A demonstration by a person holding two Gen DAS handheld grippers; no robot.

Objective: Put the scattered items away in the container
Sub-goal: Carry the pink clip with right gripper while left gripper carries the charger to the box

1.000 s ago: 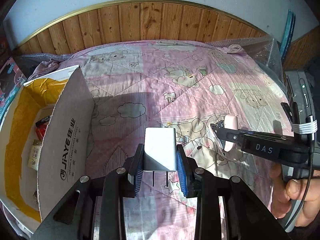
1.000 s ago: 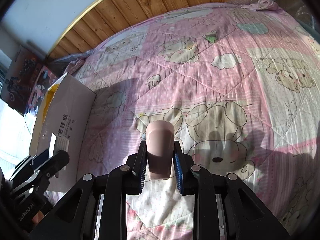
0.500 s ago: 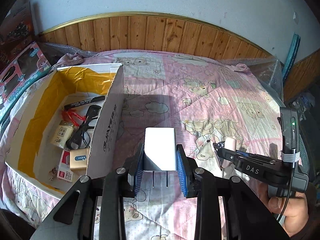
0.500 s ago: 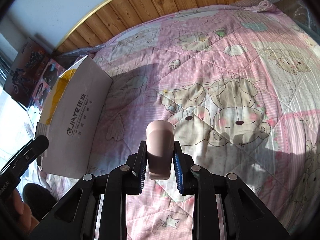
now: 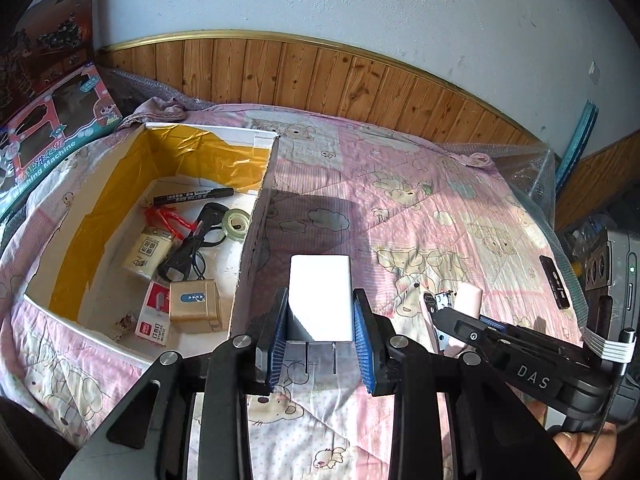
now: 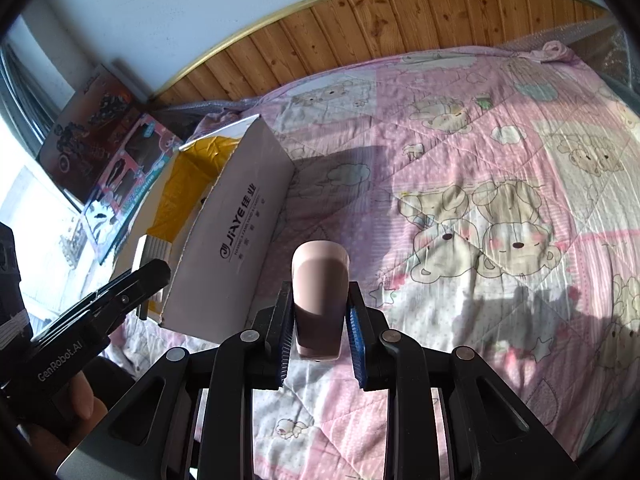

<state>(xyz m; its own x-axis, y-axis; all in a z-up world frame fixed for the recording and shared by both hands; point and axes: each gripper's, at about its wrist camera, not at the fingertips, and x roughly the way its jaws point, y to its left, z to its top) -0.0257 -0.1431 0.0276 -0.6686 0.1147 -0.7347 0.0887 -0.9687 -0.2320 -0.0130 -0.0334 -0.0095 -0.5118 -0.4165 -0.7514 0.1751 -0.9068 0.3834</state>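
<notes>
Now left claw (image 5: 320,344) clamps white charger (image 5: 320,296).

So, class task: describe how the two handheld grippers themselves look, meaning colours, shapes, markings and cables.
Both grippers are black, with angular linked arms, silver pivot bolts and blue ribbed pads. The left gripper shows white "GenRobot.AI" lettering on its side in the right wrist view. The right gripper carries white "DAS" lettering, a white ribbed band, a thin black cable and a grey module with a green light.

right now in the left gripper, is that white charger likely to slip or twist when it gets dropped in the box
Probably a little slippery: the white charger looks smooth and glossy. Its flat sides sit squarely between the left gripper pads, so twisting seems unlikely. It looks rigid and blocky, so it should land flat in the box without rolling.
</notes>
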